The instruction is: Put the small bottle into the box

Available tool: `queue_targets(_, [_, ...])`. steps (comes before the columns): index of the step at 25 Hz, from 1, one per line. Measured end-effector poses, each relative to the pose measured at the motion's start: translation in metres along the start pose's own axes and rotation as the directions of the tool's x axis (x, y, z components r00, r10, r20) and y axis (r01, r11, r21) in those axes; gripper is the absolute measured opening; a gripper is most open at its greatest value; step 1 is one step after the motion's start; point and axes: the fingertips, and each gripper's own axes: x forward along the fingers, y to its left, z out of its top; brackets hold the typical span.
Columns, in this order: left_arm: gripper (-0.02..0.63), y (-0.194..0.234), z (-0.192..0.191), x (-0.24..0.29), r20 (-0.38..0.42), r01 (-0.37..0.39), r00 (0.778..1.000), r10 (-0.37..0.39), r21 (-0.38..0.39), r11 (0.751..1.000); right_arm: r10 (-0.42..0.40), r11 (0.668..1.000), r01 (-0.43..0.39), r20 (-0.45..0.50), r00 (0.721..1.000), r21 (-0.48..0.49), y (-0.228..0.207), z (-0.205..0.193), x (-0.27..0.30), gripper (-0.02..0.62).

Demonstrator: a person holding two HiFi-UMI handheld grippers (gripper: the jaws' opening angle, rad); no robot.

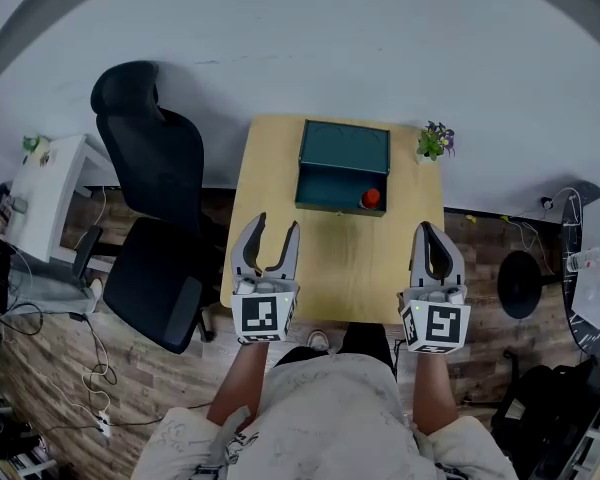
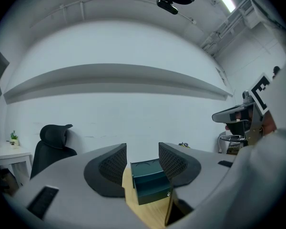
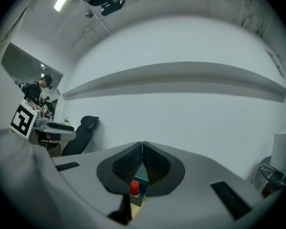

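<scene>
One bench (image 1: 340, 268), one box (image 1: 343, 148), one bottle (image 1: 371, 199), one plant (image 1: 434, 142) and one chair (image 1: 155, 208) are counted. Two grippers are counted, the left gripper (image 1: 276, 224) and the right gripper (image 1: 429, 230). One white side table (image 1: 50, 193) is also seen.

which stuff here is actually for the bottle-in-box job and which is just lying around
For the job:
- small red-capped bottle, at the box's front right corner
- teal box, lid up
- left gripper, open
- right gripper, shut, empty

Just lying about:
- potted plant on the wooden table corner
- black office chair
- white side table
</scene>
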Motion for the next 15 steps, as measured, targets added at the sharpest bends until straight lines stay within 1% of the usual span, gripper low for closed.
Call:
queue_targets(6, [0.207, 0.0, -0.0007, -0.0039, -0.003, -0.001, 1.0, 0.001, -0.007, 1.0, 0.001, 1.0, -0.001, 0.002, 1.0, -0.002, 0.0037, 0.0022, -0.0043, 0.017])
queue_targets(10, [0.154, 0.0034, -0.0024, -0.0053, -0.019, -0.015, 1.0, 0.015, -0.019, 1.0, 0.003, 1.0, -0.003, 0.003, 1.0, -0.004, 0.0065, 0.0027, -0.007, 0.017])
queue_targets(13, [0.108, 0.0049, 0.0005, -0.0069, -0.013, -0.026, 1.0, 0.026, -0.015, 1.0, 0.004, 1.0, -0.004, 0.006, 1.0, -0.004, 0.0059, 0.0035, -0.0082, 0.017])
queue_targets(15, [0.054, 0.0086, 0.0039, -0.0097, -0.003, -0.047, 0.999, 0.047, -0.014, 0.999, 0.005, 1.0, -0.005, 0.009, 1.0, -0.004, 0.0061, 0.0046, -0.0093, 0.017])
